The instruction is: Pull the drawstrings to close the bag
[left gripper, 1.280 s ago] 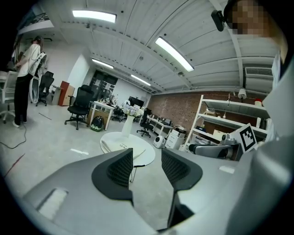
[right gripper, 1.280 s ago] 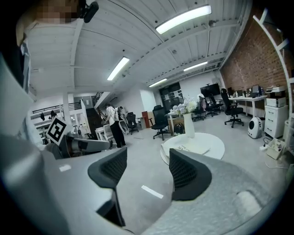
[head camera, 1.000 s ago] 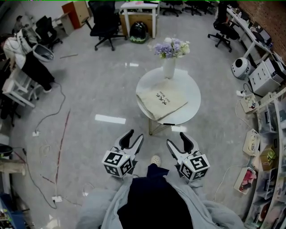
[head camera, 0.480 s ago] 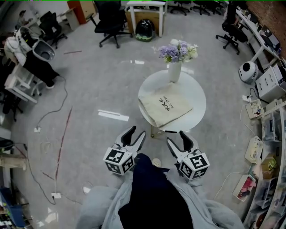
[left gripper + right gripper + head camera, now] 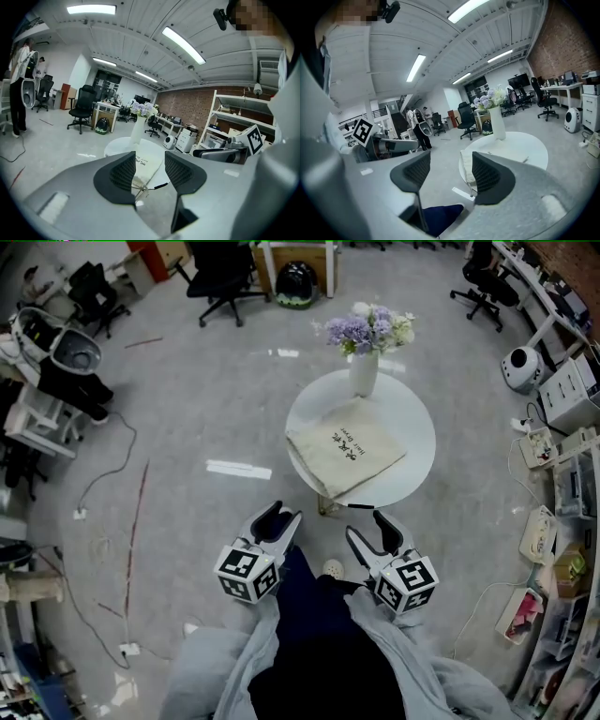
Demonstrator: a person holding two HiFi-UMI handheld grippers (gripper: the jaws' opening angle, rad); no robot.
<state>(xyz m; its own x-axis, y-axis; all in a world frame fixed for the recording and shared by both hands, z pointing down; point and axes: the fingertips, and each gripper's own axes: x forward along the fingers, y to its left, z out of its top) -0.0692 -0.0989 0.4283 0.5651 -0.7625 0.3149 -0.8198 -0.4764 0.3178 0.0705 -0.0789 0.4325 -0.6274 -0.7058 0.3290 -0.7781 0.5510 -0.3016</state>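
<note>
A cream cloth drawstring bag point(image 5: 345, 457) with dark print lies flat on a round white table point(image 5: 408, 407) ahead of me, also visible as the bag point(image 5: 146, 164) and the bag point(image 5: 467, 164) in the gripper views. My left gripper point(image 5: 277, 522) is held at waist height short of the table, jaws open with nothing between them. My right gripper point(image 5: 375, 528) hangs beside it, likewise open and empty. Both are well clear of the bag. The drawstrings are too small to make out.
A white vase of purple and white flowers point(image 5: 364, 373) stands at the table's far edge. Office chairs point(image 5: 217, 277), cables on the floor point(image 5: 103, 474), shelving at the right point(image 5: 562, 512) and a person's dark trouser leg point(image 5: 305, 592) below me surround the spot.
The view has shifted slightly toward the table, which now sits a little nearer. Both grippers stay in the same low position, still open.
</note>
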